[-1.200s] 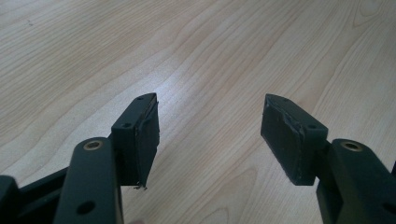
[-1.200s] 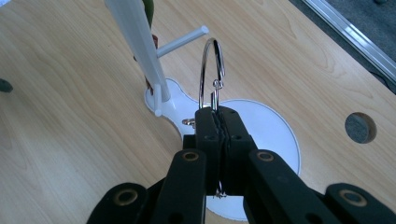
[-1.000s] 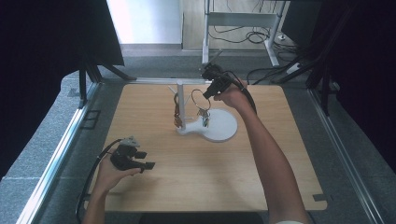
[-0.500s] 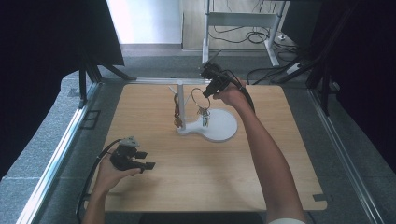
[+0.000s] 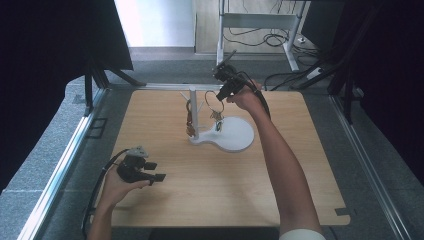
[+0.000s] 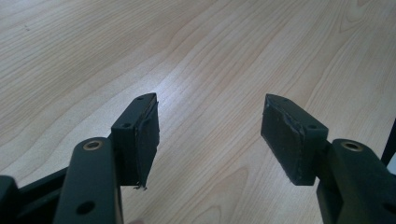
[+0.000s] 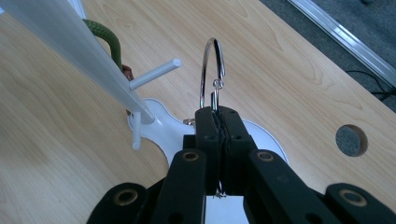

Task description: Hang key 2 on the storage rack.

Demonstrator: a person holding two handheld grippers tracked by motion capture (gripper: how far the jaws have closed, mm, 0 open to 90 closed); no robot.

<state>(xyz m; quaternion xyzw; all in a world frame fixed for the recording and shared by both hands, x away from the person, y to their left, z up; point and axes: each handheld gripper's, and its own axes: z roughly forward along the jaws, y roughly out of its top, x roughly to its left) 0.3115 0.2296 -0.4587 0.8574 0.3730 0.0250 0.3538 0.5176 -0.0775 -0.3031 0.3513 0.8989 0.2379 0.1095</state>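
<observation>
Item: one metal key ring, a thin wire loop with small charms hanging below it, held at about 1 o'clock from the white peg stand and beside its upper pegs. We note the right gripper with its jaws clamped tight on the ring's lower shank, the loop standing upright above them. We judge the ring light, stiff and slick (bare wire gives the pads little to bite on), so the hold belongs low on the shank near the clasp, leaving the loop free to slip over a white peg. The dangling charms will likely swing and could snag. A green-and-brown strap already hangs on the stand's post. The left gripper rests at 7 o'clock on the table, jaws wide apart and empty.
</observation>
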